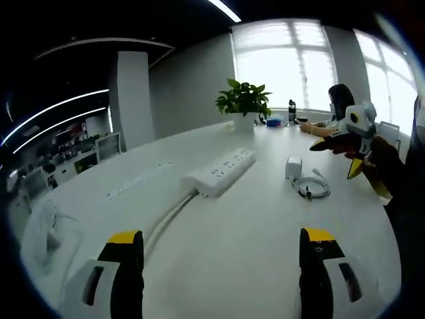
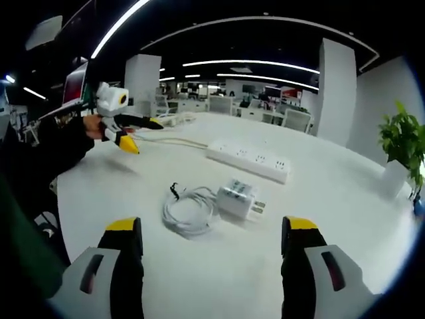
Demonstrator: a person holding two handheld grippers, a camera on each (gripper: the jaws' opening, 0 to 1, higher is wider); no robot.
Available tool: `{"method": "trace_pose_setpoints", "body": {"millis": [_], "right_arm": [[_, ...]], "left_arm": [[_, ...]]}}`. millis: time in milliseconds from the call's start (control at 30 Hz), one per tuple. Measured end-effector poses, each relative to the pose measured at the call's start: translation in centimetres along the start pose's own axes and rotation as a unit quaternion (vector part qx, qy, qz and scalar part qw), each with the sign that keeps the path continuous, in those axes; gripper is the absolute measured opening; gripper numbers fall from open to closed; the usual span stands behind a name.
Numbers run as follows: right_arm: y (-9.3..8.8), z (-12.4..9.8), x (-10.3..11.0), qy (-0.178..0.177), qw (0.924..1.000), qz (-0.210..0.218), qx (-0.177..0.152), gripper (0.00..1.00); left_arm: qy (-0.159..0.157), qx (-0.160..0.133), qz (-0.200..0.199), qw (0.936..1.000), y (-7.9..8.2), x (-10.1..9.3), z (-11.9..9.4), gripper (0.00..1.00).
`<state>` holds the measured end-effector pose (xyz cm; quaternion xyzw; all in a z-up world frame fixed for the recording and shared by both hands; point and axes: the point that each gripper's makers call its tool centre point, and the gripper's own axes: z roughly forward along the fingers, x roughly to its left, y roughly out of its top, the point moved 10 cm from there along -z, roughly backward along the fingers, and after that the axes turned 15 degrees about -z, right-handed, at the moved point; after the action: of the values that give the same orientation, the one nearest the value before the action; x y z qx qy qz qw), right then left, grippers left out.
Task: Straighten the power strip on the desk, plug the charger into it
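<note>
Both views face each other across the desk (image 1: 265, 232) (low, near), sharing the power strip (image 2: 249, 159).

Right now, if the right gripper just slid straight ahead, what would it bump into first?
Probably the white charger and its coiled cable, lying on the desk just ahead of the right gripper. The power strip lies farther behind them. Depth is hard to judge.

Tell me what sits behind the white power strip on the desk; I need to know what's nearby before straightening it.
In the left gripper view, a green potted plant in a white pot stands behind the white power strip, apart from it. Whatever is under the strip is covered.
</note>
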<state>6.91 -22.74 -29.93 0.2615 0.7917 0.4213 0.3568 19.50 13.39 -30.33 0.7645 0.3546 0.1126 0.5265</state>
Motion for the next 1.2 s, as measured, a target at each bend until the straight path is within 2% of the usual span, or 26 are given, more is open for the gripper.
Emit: {"method": "trace_pose_setpoints", "body": {"millis": [333,567,900,1067,1200], "right_arm": [[0.0,0.6,-0.3,-0.005,1.0,0.005,-0.003,0.83],[0.5,1.2,-0.3,-0.047,0.9979,0.039,-0.022,0.81],[1.1,2.1,0.2,-0.063,0.9959,0.054,-0.037,0.78],[1.0,2.6,0.3,-0.078,0.9932,0.074,-0.045,0.78],[0.8,2.9,0.1,-0.118,0.9863,0.096,-0.063,0.76]], "left_arm": [[-0.001,-0.005,-0.005,1.0,0.1,0.1,0.0,0.99],[-0.002,-0.003,-0.007,1.0,0.0,0.1,0.2,0.99],[-0.011,-0.003,-0.014,0.9998,-0.1,0.0,0.1,0.99],[-0.008,-0.002,-0.013,0.9999,-0.2,-0.1,0.1,0.99],[-0.015,0.001,-0.016,0.9997,-0.4,0.0,0.2,0.99]]}}
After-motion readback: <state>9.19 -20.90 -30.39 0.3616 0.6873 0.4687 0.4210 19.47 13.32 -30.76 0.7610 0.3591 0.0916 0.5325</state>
